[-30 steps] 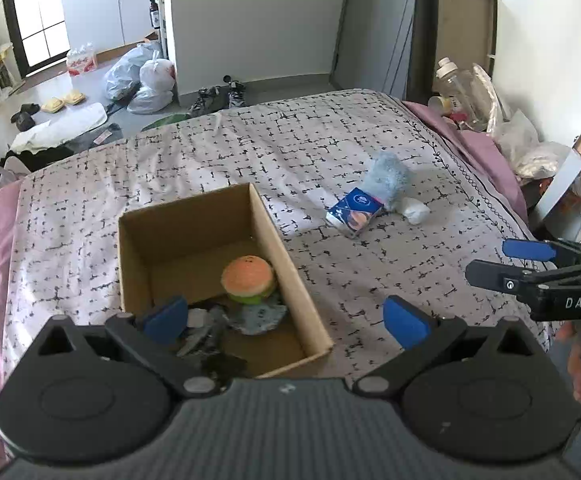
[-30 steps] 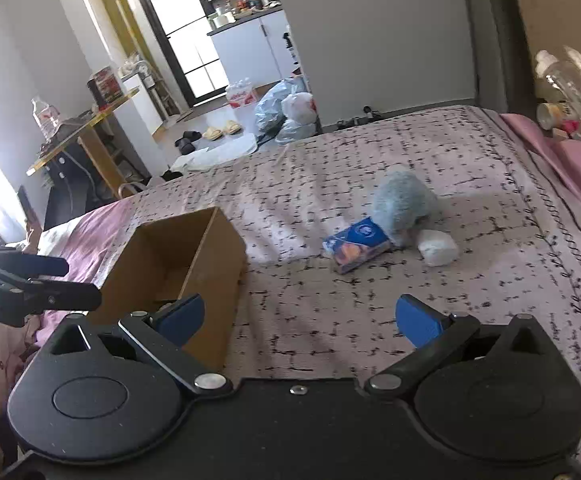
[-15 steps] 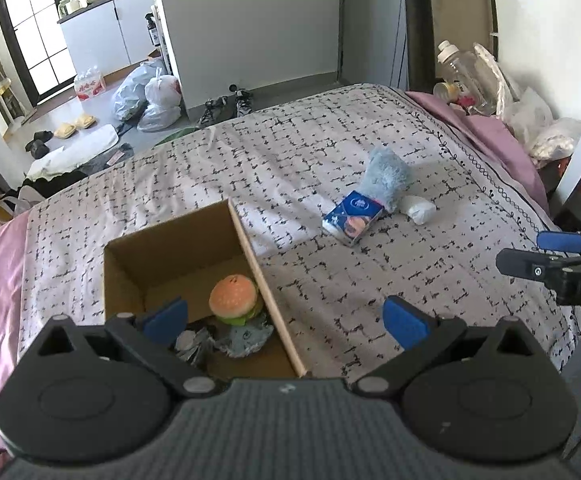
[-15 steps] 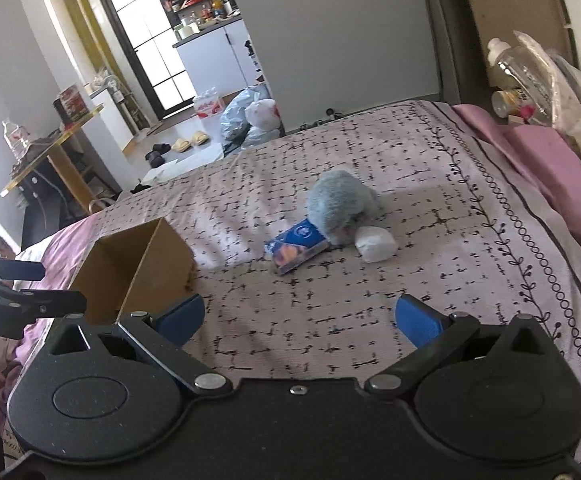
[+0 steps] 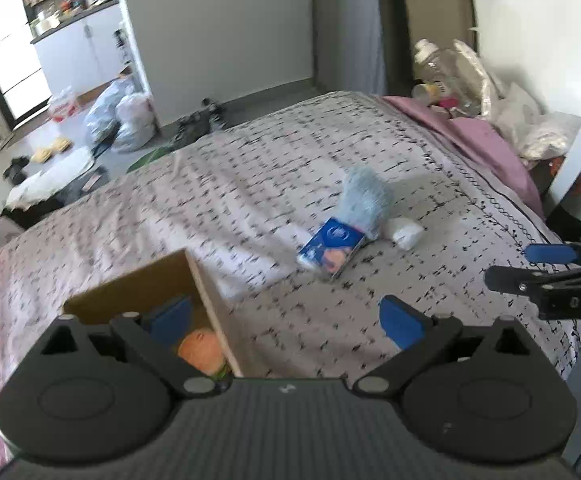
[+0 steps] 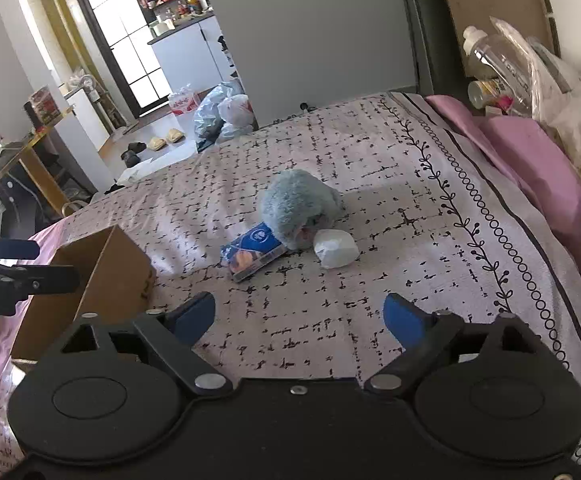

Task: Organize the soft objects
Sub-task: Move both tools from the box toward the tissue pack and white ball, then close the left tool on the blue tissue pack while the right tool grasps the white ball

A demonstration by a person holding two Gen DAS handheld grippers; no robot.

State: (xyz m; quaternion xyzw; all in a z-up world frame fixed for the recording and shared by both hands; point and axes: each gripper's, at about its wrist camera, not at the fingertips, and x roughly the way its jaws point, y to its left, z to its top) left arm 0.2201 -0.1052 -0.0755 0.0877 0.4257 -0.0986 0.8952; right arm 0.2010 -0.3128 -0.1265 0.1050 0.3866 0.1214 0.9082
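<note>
An open brown cardboard box [image 5: 130,292] sits on the bed's pale quilt with black dash marks [image 6: 370,184], and it serves as the landmark here. Inside it lies an orange, burger-shaped plush toy [image 5: 200,346], so part of the sorting looks done. Well to the right of the box, out on the quilt, three things are left: a fluffy grey-blue plush toy [image 6: 296,206], a blue soft pack of tissues [image 6: 252,250] touching the plush on the side nearer the box, and a small white soft bundle [image 6: 336,248] just beside the plush on the far side from the box.

The right claw [image 6: 300,316] has just been closing a little, but its blue pads are wide apart with nothing between them; it points toward the three loose items. The left claw [image 5: 286,318] stands wide open and empty too, above the box's right wall. By my judgement the task is partly done, with those three pieces yet to go into the box.
</note>
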